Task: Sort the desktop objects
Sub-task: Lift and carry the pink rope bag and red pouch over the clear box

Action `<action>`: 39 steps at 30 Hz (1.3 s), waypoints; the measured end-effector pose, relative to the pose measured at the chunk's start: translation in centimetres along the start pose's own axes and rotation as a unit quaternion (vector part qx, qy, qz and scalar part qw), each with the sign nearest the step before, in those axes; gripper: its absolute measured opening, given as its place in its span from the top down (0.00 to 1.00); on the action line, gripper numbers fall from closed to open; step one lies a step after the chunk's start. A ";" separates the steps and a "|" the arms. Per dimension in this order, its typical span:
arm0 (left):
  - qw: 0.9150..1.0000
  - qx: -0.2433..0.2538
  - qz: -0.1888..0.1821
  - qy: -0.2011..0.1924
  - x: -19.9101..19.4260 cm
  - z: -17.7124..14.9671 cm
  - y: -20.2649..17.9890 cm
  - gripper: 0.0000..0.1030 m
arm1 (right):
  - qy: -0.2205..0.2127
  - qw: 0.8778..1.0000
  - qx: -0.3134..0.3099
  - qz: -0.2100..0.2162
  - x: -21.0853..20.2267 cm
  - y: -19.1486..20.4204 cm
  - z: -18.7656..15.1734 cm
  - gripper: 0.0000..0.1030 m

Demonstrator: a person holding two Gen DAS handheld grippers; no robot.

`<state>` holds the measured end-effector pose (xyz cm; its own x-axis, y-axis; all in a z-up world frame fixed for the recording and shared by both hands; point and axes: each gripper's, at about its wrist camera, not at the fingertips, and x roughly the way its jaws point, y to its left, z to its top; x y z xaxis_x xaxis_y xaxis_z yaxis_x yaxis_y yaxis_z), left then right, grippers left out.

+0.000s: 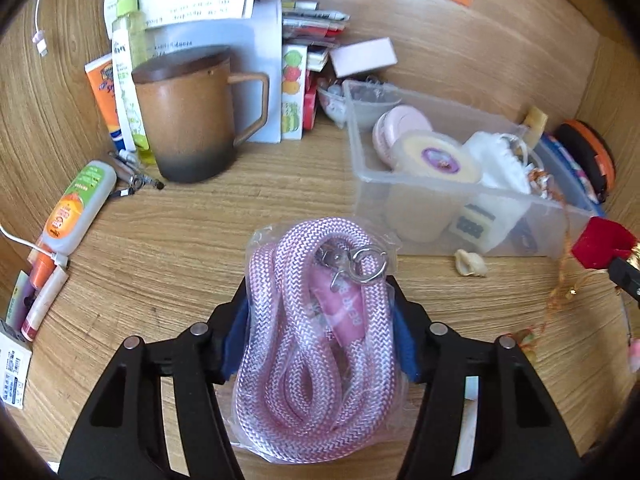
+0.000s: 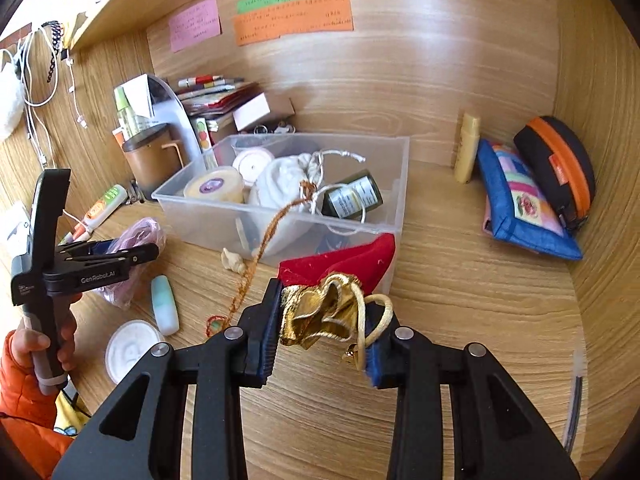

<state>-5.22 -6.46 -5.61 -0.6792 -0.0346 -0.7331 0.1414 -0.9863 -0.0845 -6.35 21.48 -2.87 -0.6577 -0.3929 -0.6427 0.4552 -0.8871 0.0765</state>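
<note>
A pink braided rope in a clear plastic bag (image 1: 316, 340) hangs above the wooden desk, with my left gripper (image 1: 320, 292) shut on it; the blue pads press both sides of the bag. From the right wrist view the same left gripper (image 2: 148, 252) shows at the left with the bagged rope (image 2: 140, 232). My right gripper (image 2: 328, 304) is shut on a red pouch with a gold top (image 2: 352, 256), whose orange cord trails to the left. A clear plastic bin (image 2: 396, 152) just beyond holds a white drawstring bag, round tins and a dark jar.
A brown lidded mug (image 1: 188, 120) and tubes crowd the back left by a white file holder. A blue patchwork pouch (image 2: 516, 196) and a black and orange case (image 2: 560, 164) lean at the right wall. A shell (image 2: 234, 260), a pale green tube (image 2: 164, 304) and a white lid (image 2: 128, 348) lie near.
</note>
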 end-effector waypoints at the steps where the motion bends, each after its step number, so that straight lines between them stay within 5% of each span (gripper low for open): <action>1: 1.000 0.002 -0.004 -0.005 -0.4 0.2 -0.1 0.42 | -0.002 1.000 -0.001 -0.002 -0.2 0.1 0.1 0.70; 19: 0.995 0.039 -0.071 -0.062 -6.3 2.9 0.2 0.42 | -0.039 0.999 -0.009 -0.026 -3.9 1.4 1.8 0.71; 29: 0.989 0.079 -0.111 -0.055 -8.2 7.3 0.4 0.42 | -0.067 0.996 -0.047 -0.027 -5.5 2.2 7.0 0.71; 39: 0.984 0.107 -0.129 -0.058 -7.2 12.5 -1.4 0.42 | -0.056 0.993 -0.102 -0.024 -2.8 3.2 11.8 0.71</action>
<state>-9.55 -6.84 8.21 -0.7518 0.2158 -0.6231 -0.1933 -0.9755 -0.1046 -10.14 16.88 8.17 -0.7390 -0.3858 -0.5523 0.5258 -0.8428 -0.1148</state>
